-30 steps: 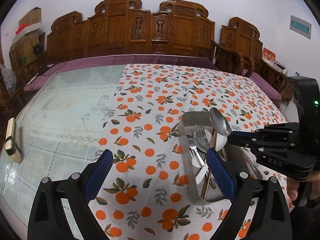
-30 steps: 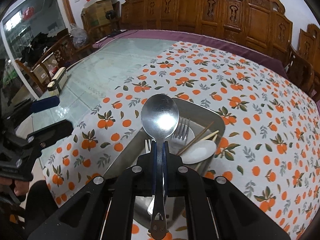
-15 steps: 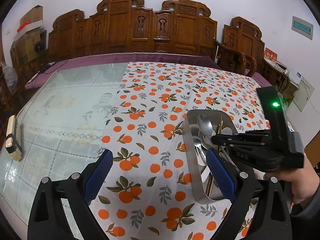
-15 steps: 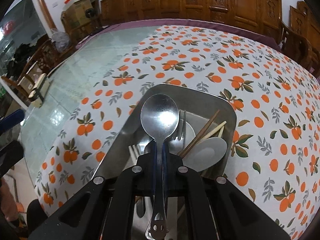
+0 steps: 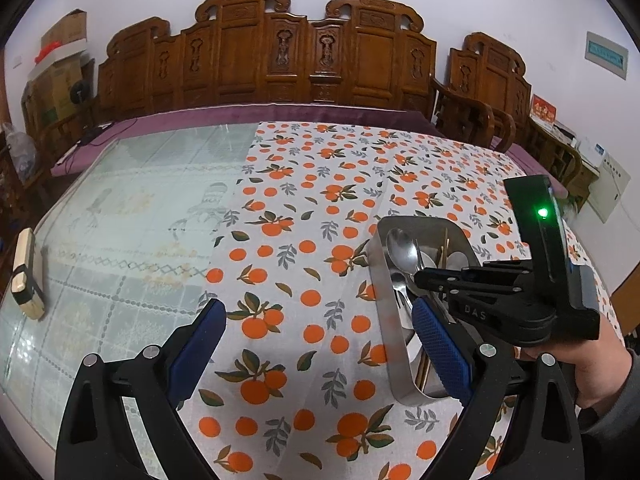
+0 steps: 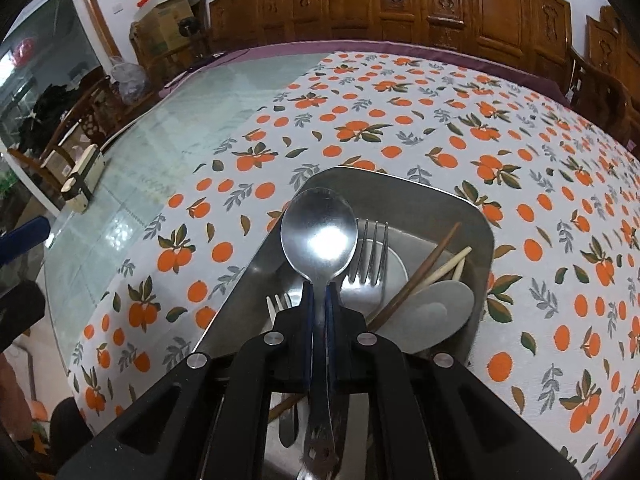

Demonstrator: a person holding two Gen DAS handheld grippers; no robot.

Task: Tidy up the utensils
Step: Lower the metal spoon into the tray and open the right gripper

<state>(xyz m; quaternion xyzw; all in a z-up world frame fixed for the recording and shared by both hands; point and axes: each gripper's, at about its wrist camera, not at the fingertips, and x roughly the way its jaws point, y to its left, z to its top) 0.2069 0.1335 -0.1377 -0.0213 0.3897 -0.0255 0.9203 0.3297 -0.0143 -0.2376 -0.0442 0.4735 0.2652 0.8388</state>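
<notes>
A steel tray [image 6: 420,196] sits on the orange-print tablecloth and holds forks [image 6: 370,254], chopsticks [image 6: 424,276], a white ceramic spoon [image 6: 436,308] and other cutlery. My right gripper [image 6: 318,292] is shut on the neck of a metal spoon [image 6: 319,232], bowl forward, low over the tray. In the left wrist view the tray [image 5: 390,328] is at the right, with the right gripper [image 5: 420,276] and the spoon [image 5: 402,246] over it. My left gripper [image 5: 316,340] is open and empty, left of the tray above the cloth.
The tablecloth [image 5: 320,200] covers the right half of a glass-topped table [image 5: 132,208]. A small cream box [image 5: 26,276] lies near the table's left edge. Carved wooden chairs [image 5: 304,48] line the far side.
My right gripper has lowered with the spoon down over the tray. My left gripper has barely moved and stays open.
</notes>
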